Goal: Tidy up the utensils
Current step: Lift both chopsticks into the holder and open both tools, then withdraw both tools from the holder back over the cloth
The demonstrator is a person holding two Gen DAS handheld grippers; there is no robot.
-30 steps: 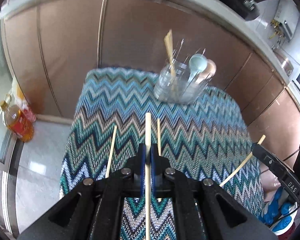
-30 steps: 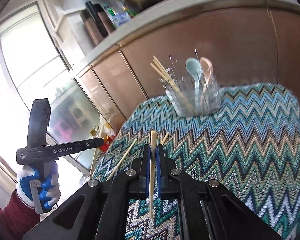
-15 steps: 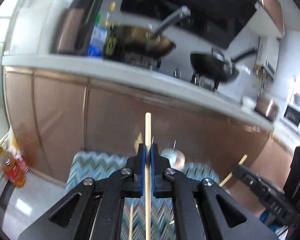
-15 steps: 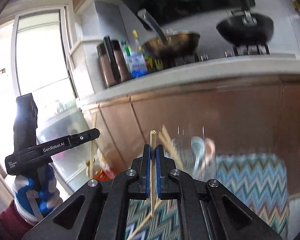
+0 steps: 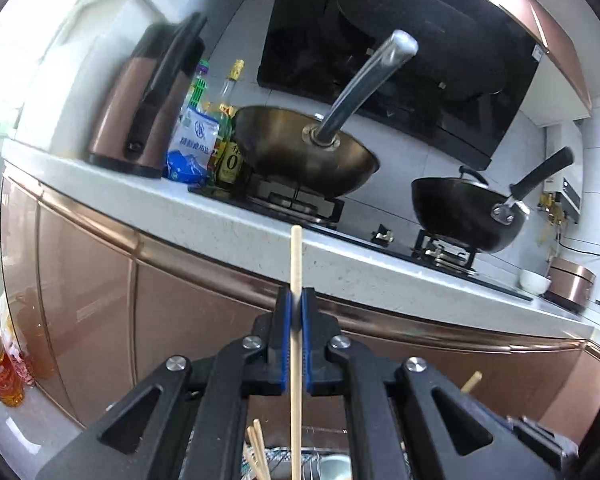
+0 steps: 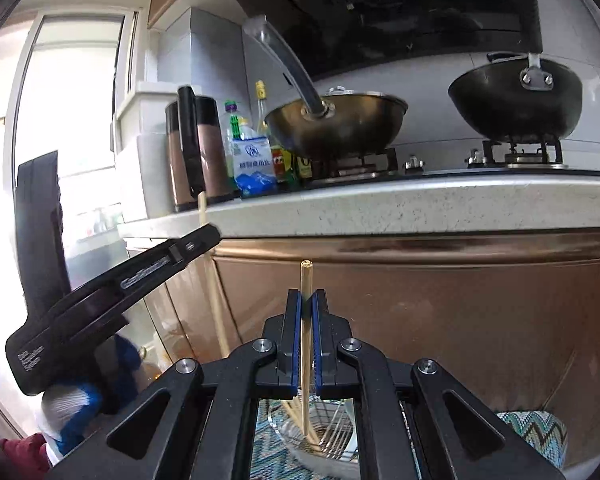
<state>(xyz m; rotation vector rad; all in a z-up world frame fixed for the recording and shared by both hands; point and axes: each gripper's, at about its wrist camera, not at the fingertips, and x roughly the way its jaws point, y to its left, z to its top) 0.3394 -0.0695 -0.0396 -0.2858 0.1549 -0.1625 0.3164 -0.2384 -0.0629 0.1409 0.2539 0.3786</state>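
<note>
Black gripper frames with blue finger pads (image 5: 285, 344) are observed. A pale wooden chopstick (image 5: 296, 320) is noted. Cabinet fronts (image 6: 440, 312) are copper-brown, the countertop (image 6: 380, 204) speckled white. A bronze wok (image 5: 304, 156), a black wok (image 6: 516, 100) and a teal zigzag-patterned cloth (image 6: 540, 436) are recorded.

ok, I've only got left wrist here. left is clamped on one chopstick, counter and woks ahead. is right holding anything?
Observer: Yes. The right gripper is shut on its own chopstick, held upright.
Operator: Where's its lower end?
Observer: Inside the clear utensil holder, beside the chopsticks already in there.
Operator: Can you see my gripper from that side?
Observer: Yes, the left gripper is at the left of the right wrist view, its chopstick running down below it.
Operator: Holder sitting on anything?
Observer: On the zigzag cloth.
</note>
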